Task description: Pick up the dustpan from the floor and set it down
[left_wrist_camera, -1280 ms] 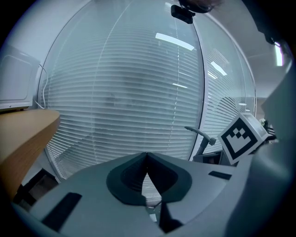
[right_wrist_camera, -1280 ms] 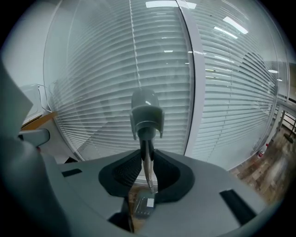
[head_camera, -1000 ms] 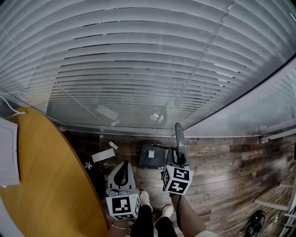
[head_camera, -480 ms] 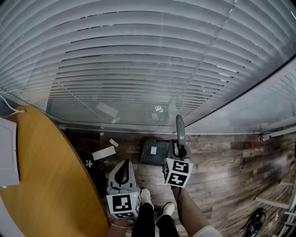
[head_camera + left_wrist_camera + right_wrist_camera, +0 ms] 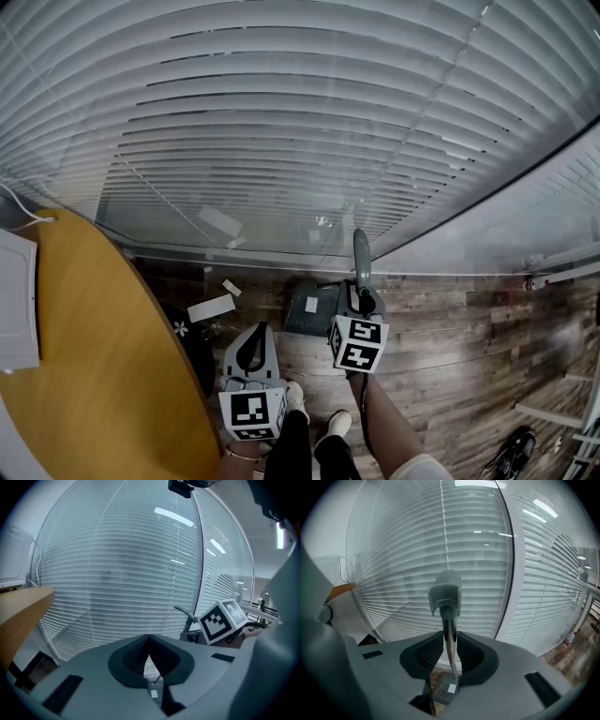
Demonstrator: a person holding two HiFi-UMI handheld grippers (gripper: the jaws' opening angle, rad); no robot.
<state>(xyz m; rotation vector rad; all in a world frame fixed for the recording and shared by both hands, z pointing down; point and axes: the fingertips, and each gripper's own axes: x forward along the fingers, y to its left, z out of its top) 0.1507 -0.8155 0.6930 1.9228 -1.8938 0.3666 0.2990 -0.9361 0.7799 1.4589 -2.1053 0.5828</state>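
The dark grey dustpan [image 5: 312, 309] hangs tilted just above the wooden floor, its long grey handle [image 5: 362, 258] rising upright. My right gripper [image 5: 362, 302] is shut on that handle; in the right gripper view the handle [image 5: 449, 620] runs up between the jaws and the pan [image 5: 443, 692] shows below them. The left gripper [image 5: 256, 330] is lower left of the pan, apart from it. In the left gripper view its jaws [image 5: 149, 637] meet with nothing between them, and the dustpan handle [image 5: 188, 616] shows to the right.
A round wooden table [image 5: 84, 366] fills the left. White blinds [image 5: 300, 141] cover the window wall just beyond the dustpan. Paper scraps [image 5: 211, 307] lie on the floor by the table. The person's shoes [image 5: 296, 399] stand between the grippers. A dark object [image 5: 511, 455] lies lower right.
My right gripper with the dustpan has edged slightly upward in the head view. The left gripper has stayed put.
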